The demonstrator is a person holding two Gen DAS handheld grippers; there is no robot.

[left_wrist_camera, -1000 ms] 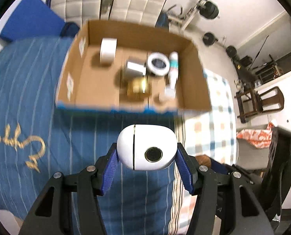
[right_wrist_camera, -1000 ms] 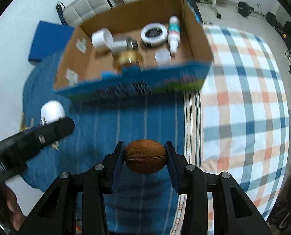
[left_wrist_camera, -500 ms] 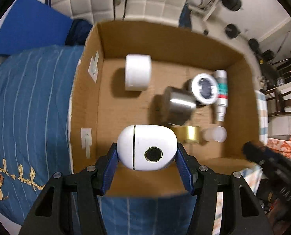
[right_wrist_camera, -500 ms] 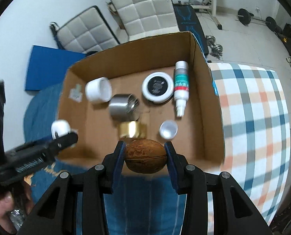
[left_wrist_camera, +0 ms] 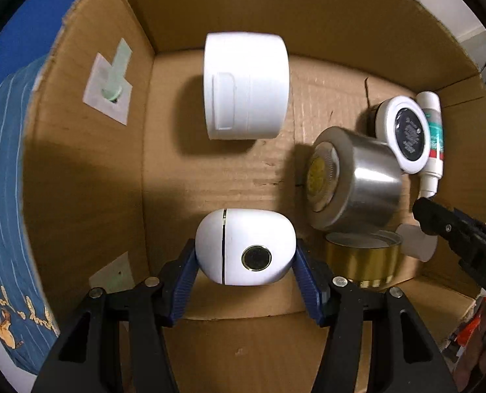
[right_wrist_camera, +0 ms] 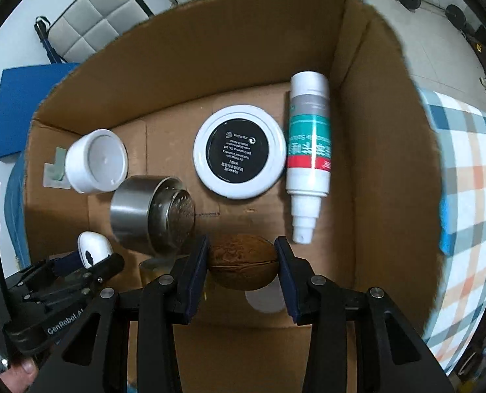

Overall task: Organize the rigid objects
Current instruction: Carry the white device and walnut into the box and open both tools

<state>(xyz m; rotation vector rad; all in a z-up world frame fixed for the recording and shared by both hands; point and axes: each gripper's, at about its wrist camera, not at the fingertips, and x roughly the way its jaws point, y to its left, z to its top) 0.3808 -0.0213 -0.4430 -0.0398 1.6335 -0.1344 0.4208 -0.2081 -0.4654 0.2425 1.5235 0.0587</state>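
Note:
My left gripper point(left_wrist_camera: 245, 257) is shut on a white rounded case point(left_wrist_camera: 245, 251) with a dark round button, low inside the cardboard box point(left_wrist_camera: 79, 170) near its left wall. My right gripper point(right_wrist_camera: 242, 262) is shut on a brown walnut point(right_wrist_camera: 243, 261), held above the box floor point(right_wrist_camera: 324, 262) near the front. The left gripper with the white case point(right_wrist_camera: 94, 253) shows at the lower left of the right wrist view. The right gripper's black body point(left_wrist_camera: 455, 235) enters the left wrist view from the right.
In the box lie a white jar point(left_wrist_camera: 246, 86), a steel cup point(left_wrist_camera: 354, 180), a gold tin point(left_wrist_camera: 362, 258), a white-rimmed black-topped tin point(right_wrist_camera: 239, 155), a teal-labelled spray bottle point(right_wrist_camera: 308, 150) and a small white cap point(right_wrist_camera: 265, 301). A plaid cloth point(right_wrist_camera: 465, 196) lies right of the box.
Both grippers have come forward and down from over the blue bedspread to inside the box, each still holding its object. The box contents now look much nearer.

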